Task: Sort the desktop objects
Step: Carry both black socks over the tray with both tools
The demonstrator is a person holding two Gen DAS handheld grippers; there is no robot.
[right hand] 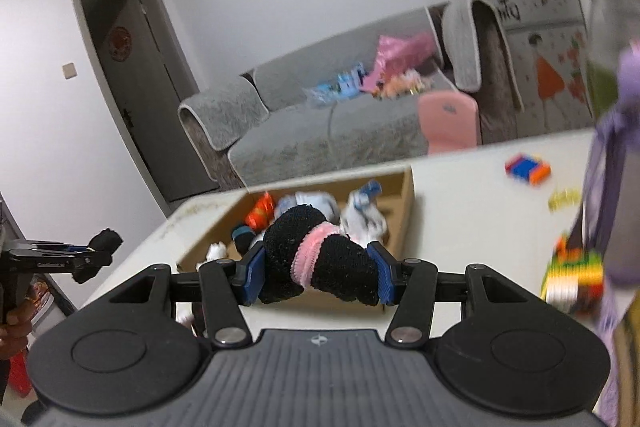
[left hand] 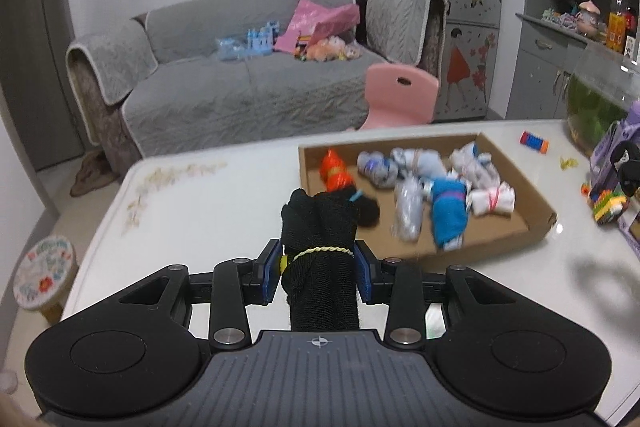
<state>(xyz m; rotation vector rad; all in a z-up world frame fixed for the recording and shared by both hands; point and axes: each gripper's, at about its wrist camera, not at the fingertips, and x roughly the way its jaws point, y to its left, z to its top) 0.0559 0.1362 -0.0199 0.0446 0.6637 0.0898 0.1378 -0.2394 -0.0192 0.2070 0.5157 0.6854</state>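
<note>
Between left jaws, black sock roll (left hand: 318, 247) lengthwise, pointing forward

The room light is dim and soft. Both pictures bend at the edges. The right view is tilted and blurry. The white table (left hand: 224, 211) shines a little.
</note>
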